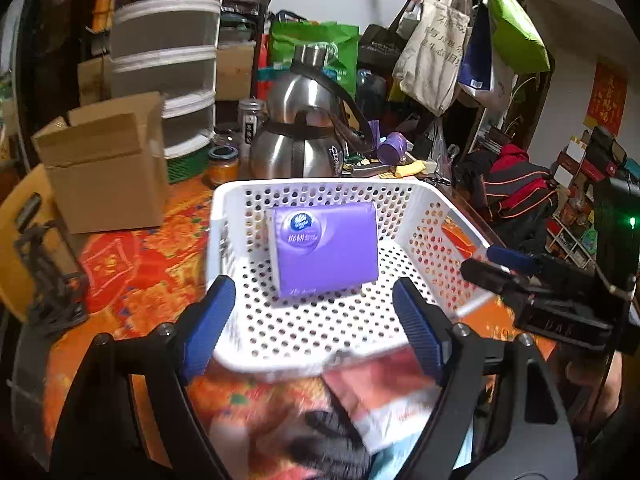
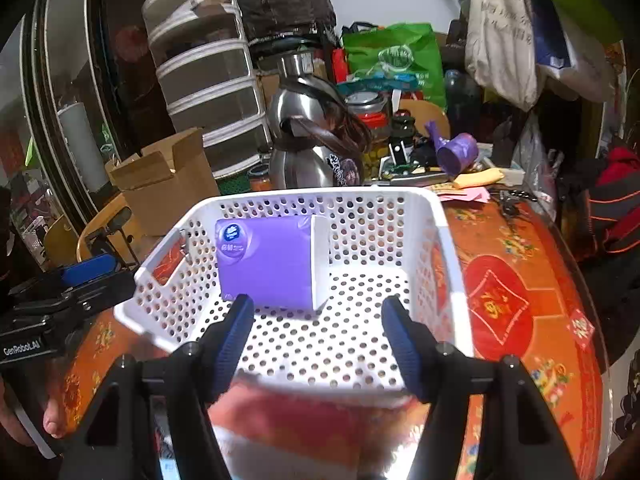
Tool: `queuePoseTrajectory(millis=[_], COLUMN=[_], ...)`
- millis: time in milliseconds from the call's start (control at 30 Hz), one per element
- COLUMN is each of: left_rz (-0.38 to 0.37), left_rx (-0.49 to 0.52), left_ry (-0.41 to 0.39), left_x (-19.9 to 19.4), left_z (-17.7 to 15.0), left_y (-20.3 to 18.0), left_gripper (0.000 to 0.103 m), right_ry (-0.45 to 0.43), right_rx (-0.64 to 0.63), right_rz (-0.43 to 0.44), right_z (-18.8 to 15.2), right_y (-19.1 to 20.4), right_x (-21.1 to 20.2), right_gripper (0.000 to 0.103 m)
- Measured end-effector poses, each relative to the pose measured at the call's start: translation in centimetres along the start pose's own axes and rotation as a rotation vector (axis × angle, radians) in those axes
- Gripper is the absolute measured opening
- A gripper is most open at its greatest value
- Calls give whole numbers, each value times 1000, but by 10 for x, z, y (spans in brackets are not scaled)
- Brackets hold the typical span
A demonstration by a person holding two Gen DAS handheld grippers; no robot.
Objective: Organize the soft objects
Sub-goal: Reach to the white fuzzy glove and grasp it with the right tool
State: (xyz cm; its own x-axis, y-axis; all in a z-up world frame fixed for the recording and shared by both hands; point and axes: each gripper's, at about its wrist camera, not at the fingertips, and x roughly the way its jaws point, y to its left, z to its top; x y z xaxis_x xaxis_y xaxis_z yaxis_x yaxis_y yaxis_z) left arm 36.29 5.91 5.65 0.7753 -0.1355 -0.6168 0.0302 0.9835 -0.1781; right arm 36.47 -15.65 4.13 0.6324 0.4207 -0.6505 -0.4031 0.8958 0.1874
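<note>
The white basket (image 2: 436, 240) is open from above, with free floor right of the purple tissue pack (image 2: 264, 264), while a steel kettle (image 2: 308, 136) and cardboard box (image 2: 168, 184) crowd the bench (image 2: 520, 280) behind.

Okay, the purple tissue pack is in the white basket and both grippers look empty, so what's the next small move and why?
Probably lower one open gripper, say the left gripper, toward the blurred soft items lying just in front of the basket. The tissue pack already stands inside, nothing sits between either pair of fingers, and the right gripper is open too.
</note>
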Motion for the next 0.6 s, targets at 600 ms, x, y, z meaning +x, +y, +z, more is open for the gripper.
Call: queuePoseTrajectory(millis=[600], left_rz=[-18], left_rx=[-71], left_ry=[9], left_x=[-88], left_z=[-160], left_y=[10], left_gripper=[84], right_ry=[-48], right_rx=[23], right_rz=[41], right_z=[-144], right_y=[-1], right_x=[-101], right_gripper=[70])
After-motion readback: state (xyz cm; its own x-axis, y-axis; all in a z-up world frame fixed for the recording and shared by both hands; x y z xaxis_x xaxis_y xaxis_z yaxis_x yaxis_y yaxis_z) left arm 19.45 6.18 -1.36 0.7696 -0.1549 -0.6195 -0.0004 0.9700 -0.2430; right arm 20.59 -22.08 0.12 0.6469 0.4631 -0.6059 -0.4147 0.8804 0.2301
